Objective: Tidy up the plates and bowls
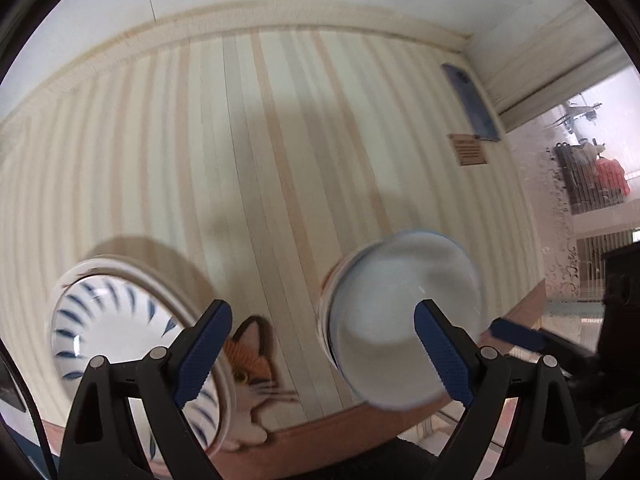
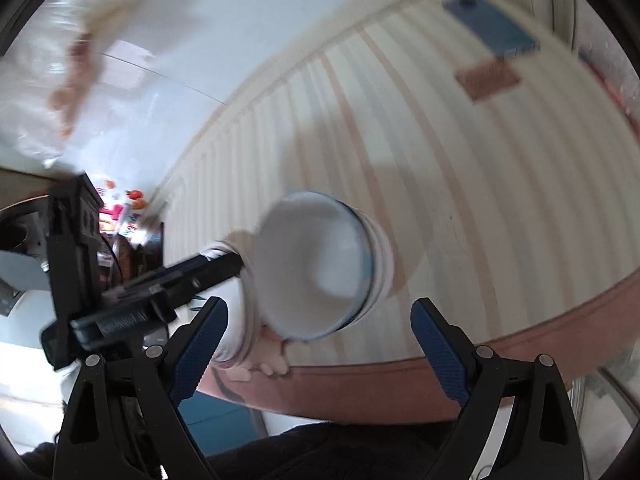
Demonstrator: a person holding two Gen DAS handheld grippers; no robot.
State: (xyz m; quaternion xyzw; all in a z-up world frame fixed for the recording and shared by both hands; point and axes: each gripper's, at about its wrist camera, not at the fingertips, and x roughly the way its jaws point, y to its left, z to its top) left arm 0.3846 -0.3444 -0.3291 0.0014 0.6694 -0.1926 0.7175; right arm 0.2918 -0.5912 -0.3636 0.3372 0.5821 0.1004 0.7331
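Striped table [image 1: 168, 152], pale slats with a brown rim along the near edge, mostly bare toward the wall. At near left, patterned bowl [image 1: 100, 320] with blue dashes inside, holding nothing. Right of it, white bowl [image 1: 400, 320], also holding nothing, well apart. Between them, cat coaster [image 1: 252, 360]. Far right corner: phone [image 1: 472, 100], then brown card [image 1: 468, 150], writing unreadable. Left gripper [image 1: 320, 350] gaping, gripping nothing. Right gripper [image 2: 318, 350] likewise wide, bare.
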